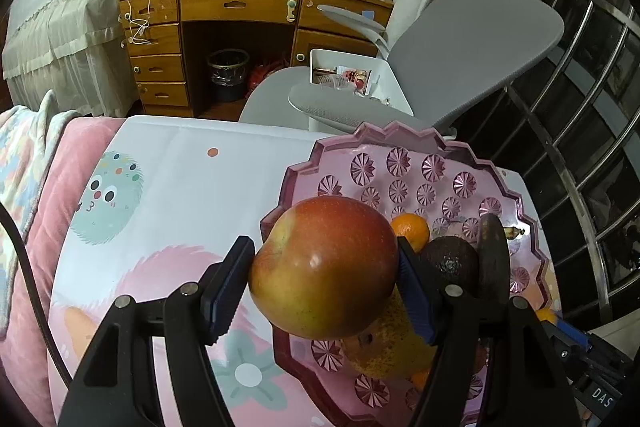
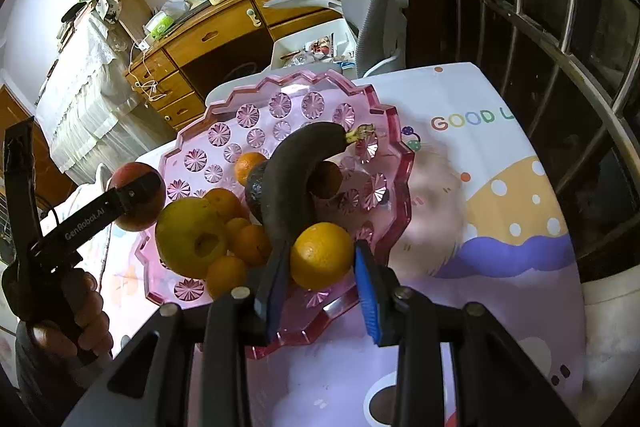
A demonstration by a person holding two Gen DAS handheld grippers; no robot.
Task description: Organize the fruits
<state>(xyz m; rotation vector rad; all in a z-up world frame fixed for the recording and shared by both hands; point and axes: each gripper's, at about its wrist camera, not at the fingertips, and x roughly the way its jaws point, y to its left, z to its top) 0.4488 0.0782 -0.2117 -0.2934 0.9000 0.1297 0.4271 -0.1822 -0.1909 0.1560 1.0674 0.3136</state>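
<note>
The left tongs (image 1: 326, 291) pinch a large red and yellow apple (image 1: 324, 267) between their blue pads, holding it in the air above the near left edge of a pink cut-glass fruit bowl (image 1: 404, 143). The bowl stands on a surface (image 1: 180, 163) covered with a white cloth printed with cartoon figures.

From the right wrist view, the right tongs (image 2: 320, 279) sit at the near rim of the same bowl (image 2: 280, 87), with an orange (image 2: 322, 255) between their pads. The pads stand close on either side of it, but whether they press it cannot be told.

Inside the bowl lie a blackened banana (image 2: 292, 179) curving across the middle, a dark avocado (image 2: 256, 193) beside it, a yellow-green pear-like fruit (image 2: 190, 241) at the left, and several small oranges (image 2: 240, 239) clustered between the pear-like fruit and the banana. A round brown fruit (image 2: 326, 179) rests behind the banana.

In this view the left tongs' black handle shows at the left, gripped by a hand (image 2: 76, 319), with the apple (image 2: 138, 201) held just outside the bowl's left rim.

Beyond the surface stand a grey office chair (image 1: 480, 39) and a wooden desk (image 1: 240, 3) with drawers.
</note>
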